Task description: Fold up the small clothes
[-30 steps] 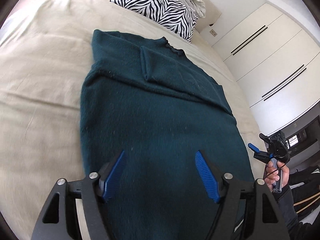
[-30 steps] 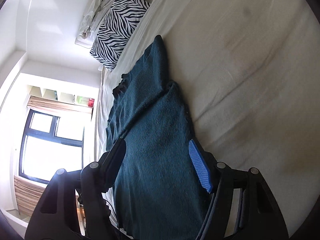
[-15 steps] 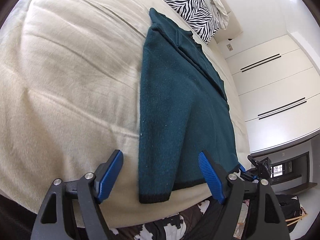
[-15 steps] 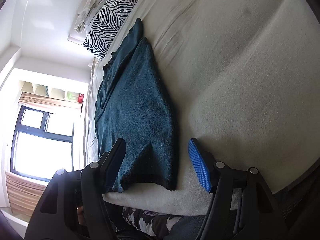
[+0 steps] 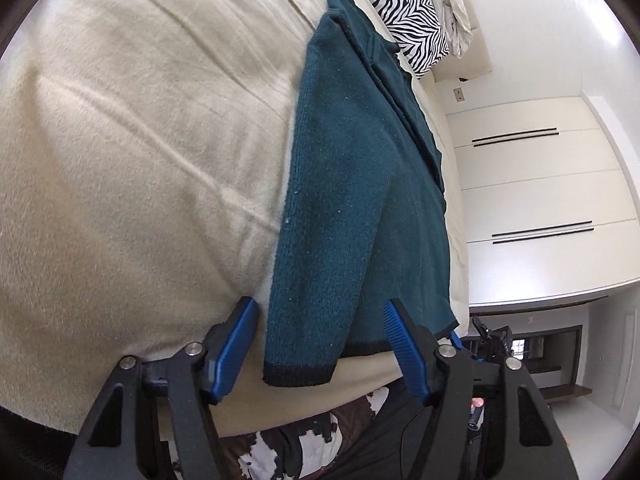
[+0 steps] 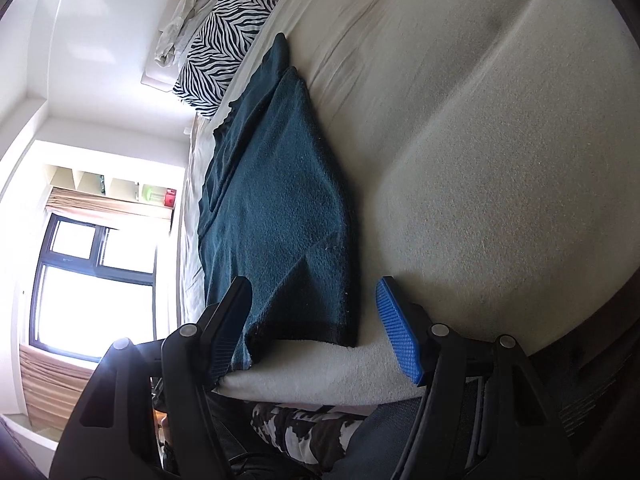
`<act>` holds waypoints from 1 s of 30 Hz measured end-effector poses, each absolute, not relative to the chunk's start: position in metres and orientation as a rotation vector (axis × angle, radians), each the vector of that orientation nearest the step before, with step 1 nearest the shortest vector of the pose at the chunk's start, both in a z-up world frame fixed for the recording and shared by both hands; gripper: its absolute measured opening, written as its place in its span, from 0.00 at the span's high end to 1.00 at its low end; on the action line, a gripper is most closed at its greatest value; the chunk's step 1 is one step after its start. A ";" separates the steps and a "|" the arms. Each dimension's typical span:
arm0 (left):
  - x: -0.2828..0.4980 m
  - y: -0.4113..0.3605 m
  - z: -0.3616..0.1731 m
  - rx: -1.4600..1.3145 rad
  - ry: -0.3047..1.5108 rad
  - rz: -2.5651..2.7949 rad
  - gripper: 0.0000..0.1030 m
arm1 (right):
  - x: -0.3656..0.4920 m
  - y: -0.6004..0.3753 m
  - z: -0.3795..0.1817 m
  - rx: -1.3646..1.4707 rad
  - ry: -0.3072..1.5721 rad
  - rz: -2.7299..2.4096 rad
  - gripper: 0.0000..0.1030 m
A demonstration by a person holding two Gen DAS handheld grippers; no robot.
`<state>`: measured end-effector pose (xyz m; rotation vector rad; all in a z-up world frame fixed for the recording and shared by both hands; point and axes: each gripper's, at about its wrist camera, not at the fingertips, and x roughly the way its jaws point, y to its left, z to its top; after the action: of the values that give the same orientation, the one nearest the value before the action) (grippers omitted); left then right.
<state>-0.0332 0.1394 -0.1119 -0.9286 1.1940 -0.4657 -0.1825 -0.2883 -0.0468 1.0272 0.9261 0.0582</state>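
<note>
Both grippers have pulled back toward the near edge of the bed since a second ago. Then they were over the middle of the sweater; now its bottom hem shows between their fingers.

The sweater [image 5: 352, 184] is dark green. It lies flat on the bed [image 5: 132, 152] in a long strip, from the near edge up toward the pillow. Its sides are folded in over the middle. A black hem runs along its near end, and that end lies right at the near edge of the bed. The left corner of the hem hangs a little over the edge.

The left gripper [image 5: 320, 344] is at the near edge, by the left corner of the hem. Its blue fingers [image 5: 236, 344] are wide apart and hold nothing. The corner sits between them, but I cannot tell if they touch it.

The right gripper [image 6: 312, 328] is at the near edge too, by the right corner of the sweater [image 6: 280, 208]. Its fingers [image 6: 398, 336] are wide apart and hold nothing.

A zebra pillow [image 5: 404, 12] lies at the far end of the bed, just past the sweater. White closet doors [image 5: 532, 184] are on one side of the bed. A window [image 6: 88, 280] is on the other side.
</note>
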 end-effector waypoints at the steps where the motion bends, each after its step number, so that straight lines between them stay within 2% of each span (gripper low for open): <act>1: -0.035 0.144 -0.115 -0.962 1.198 -0.471 0.46 | -0.183 -0.288 -0.046 1.031 0.925 0.061 0.38; 6: -0.042 0.152 -0.130 -1.091 1.214 -0.507 0.65 | -0.186 -0.288 -0.047 1.055 0.919 0.068 0.38; 11: -0.049 0.156 -0.132 -1.120 1.200 -0.500 0.92 | -0.188 -0.282 -0.045 1.049 0.938 0.069 0.38; 23: -0.053 0.177 -0.090 -1.096 1.036 -0.482 0.93 | -0.185 -0.280 -0.046 1.063 0.989 0.044 0.40; 26: -0.056 0.182 -0.085 -1.103 1.005 -0.486 0.93 | -0.173 -0.272 -0.049 1.038 1.026 0.048 0.46; 29: -0.056 0.185 -0.086 -1.090 1.004 -0.474 0.95 | -0.162 -0.267 -0.054 1.006 1.073 0.038 0.59; 30: -0.056 0.191 -0.086 -1.088 1.011 -0.465 0.95 | -0.160 -0.268 -0.057 1.008 1.078 0.022 0.68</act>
<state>-0.0555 0.1908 -0.0862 -1.0881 1.0106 -0.4652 -0.1602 -0.2678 -0.0567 1.0076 1.0781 0.0222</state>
